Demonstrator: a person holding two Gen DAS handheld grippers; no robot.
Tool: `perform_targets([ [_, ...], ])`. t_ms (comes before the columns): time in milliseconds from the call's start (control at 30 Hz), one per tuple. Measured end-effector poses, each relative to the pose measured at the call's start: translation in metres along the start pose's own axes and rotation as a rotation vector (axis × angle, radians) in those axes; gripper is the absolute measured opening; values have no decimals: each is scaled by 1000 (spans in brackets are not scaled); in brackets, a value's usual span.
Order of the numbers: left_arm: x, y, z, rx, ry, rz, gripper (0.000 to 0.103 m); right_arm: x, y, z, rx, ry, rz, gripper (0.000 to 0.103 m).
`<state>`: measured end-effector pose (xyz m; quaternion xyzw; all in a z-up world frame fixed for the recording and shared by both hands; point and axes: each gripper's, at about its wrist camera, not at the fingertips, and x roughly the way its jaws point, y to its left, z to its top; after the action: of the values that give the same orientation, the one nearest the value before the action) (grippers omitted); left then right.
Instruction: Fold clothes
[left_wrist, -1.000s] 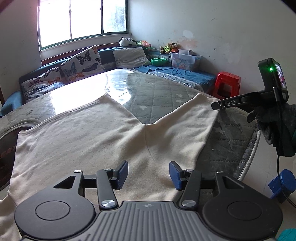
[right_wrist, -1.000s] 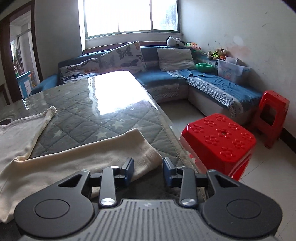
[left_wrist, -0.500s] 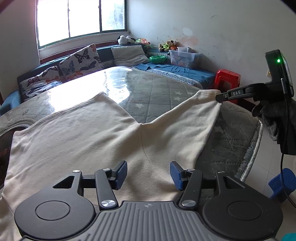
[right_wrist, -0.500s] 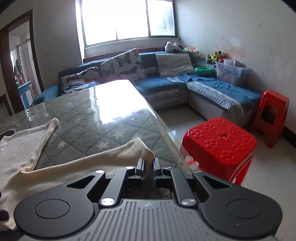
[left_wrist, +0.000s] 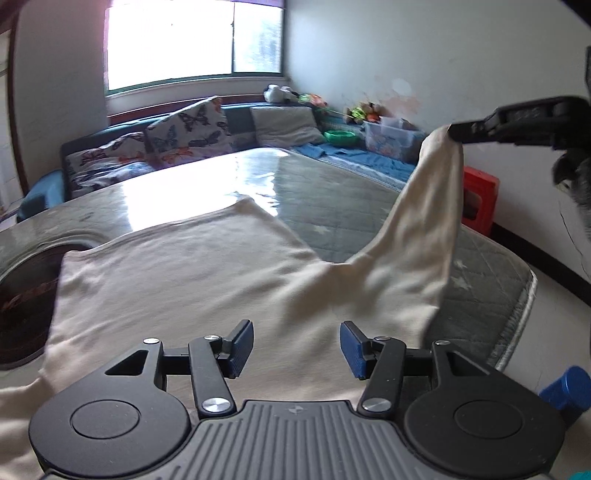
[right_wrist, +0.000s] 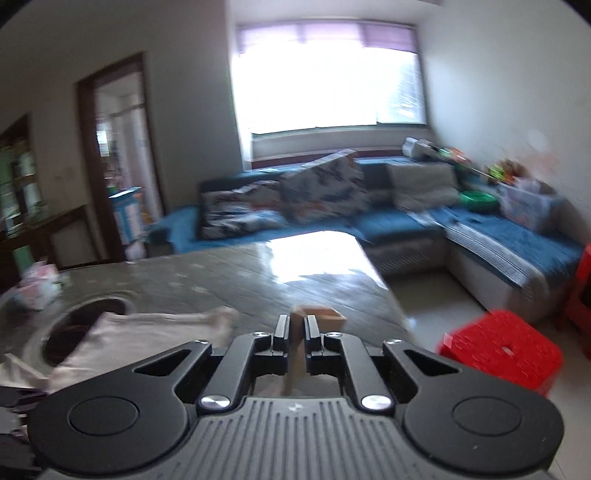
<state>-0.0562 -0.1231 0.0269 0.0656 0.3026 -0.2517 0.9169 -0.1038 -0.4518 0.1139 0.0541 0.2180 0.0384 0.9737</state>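
The right gripper (right_wrist: 296, 328) (raised, far right) clenches the garment's (left_wrist: 192, 280) sleeve end, lifted off the table (left_wrist: 332, 199). The left gripper (left_wrist: 296, 345) hovers low over the near cloth, jaws apart.

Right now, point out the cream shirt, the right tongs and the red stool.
cream shirt (left_wrist: 177, 280): left wrist view, flat body panel.
right tongs (right_wrist: 294, 326): right wrist view, between the fingertips, shut on the sleeve.
red stool (right_wrist: 502, 350): right wrist view, seat top.

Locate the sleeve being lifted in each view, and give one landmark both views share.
Left wrist view: the sleeve rises at right, its tip pinched by the right hand-held gripper.
Right wrist view: only the sleeve's tip shows, bottom center, between the shut fingers.
Shared landmark: the green bowl on the sofa.
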Motion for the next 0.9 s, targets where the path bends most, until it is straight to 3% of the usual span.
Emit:
perform_targets([
  [267, -28, 38, -14, -86, -35, 60, 57, 5, 82, 25, -154, -25, 141, 5],
  [467, -33, 47, -21, -107, -32, 59, 57, 32, 83, 8, -168, 63, 59, 10],
  [633, -29, 44, -20, -104, -28, 45, 58, 63, 72, -30, -202, 196, -10, 12],
  [733, -26, 42, -19, -100, -19, 45, 58, 85, 65, -46, -205, 254, -14, 22],
  [767, -25, 41, -18, -100, -14, 48, 58, 91, 66, -49, -216, 259, -13, 31],
  [900, -21, 41, -17, -101, 6, 65, 59, 115, 71, -59, -263, 281, -8, 33],
])
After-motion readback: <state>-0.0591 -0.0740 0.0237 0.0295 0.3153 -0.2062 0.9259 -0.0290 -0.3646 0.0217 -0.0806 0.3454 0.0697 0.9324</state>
